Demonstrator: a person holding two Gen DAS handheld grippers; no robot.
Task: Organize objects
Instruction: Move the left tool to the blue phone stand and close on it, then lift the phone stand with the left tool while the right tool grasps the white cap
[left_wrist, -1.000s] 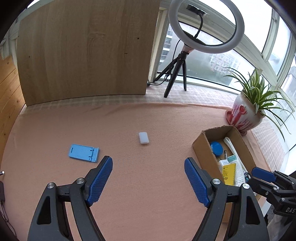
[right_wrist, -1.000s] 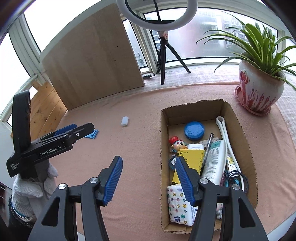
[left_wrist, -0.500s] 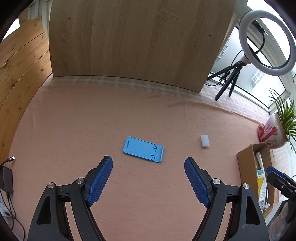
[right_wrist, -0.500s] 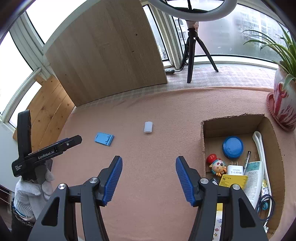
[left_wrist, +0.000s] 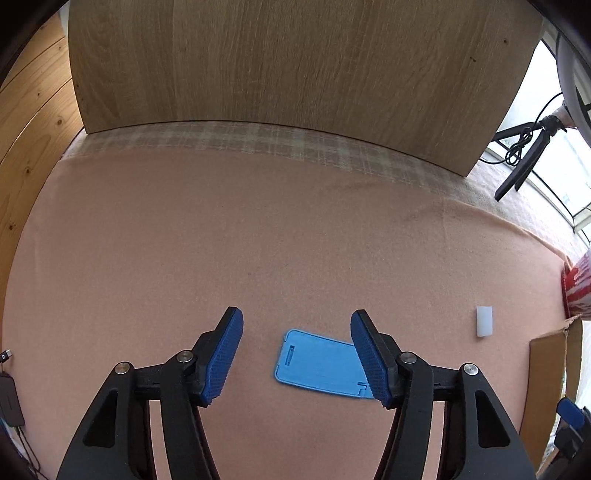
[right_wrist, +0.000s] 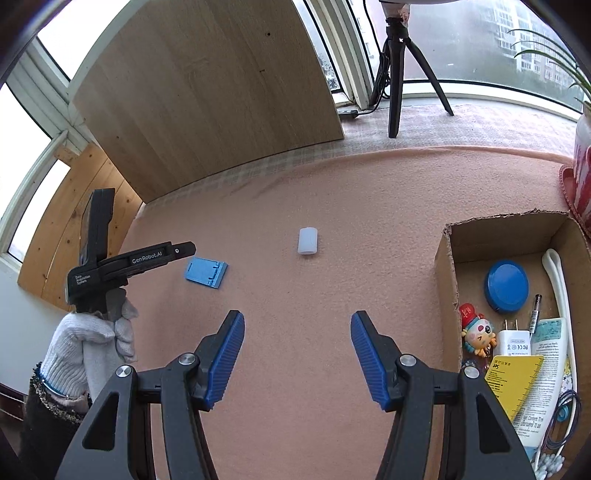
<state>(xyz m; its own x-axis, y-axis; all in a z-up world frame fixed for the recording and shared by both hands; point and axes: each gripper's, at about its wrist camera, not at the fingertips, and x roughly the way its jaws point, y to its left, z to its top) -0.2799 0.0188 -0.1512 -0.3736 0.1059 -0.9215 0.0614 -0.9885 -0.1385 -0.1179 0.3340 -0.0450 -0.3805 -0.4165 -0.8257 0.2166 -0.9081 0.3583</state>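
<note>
A flat blue phone stand (left_wrist: 319, 363) lies on the pink cloth, just ahead of my open left gripper (left_wrist: 297, 356), partly behind its right finger; it also shows in the right wrist view (right_wrist: 205, 272). A small white block (left_wrist: 484, 321) lies to the right, and shows in the right wrist view (right_wrist: 307, 240). My right gripper (right_wrist: 297, 356) is open and empty above the cloth, left of the cardboard box (right_wrist: 448, 266). The left gripper (right_wrist: 184, 250) shows there too, held by a gloved hand, its tip near the stand.
The box holds a blue round lid (right_wrist: 506, 282), a toy figure (right_wrist: 476, 330), a white charger (right_wrist: 513, 341), a yellow card (right_wrist: 513, 380), a tube and cables. A wooden board (left_wrist: 295, 74) stands at the back. A tripod (right_wrist: 397, 74) and a red-white plant pot (right_wrist: 583, 177) stand at the right.
My left gripper has swung left and come down close to the blue stand. My right gripper has turned left, so the box has slid to the right edge of its view.
</note>
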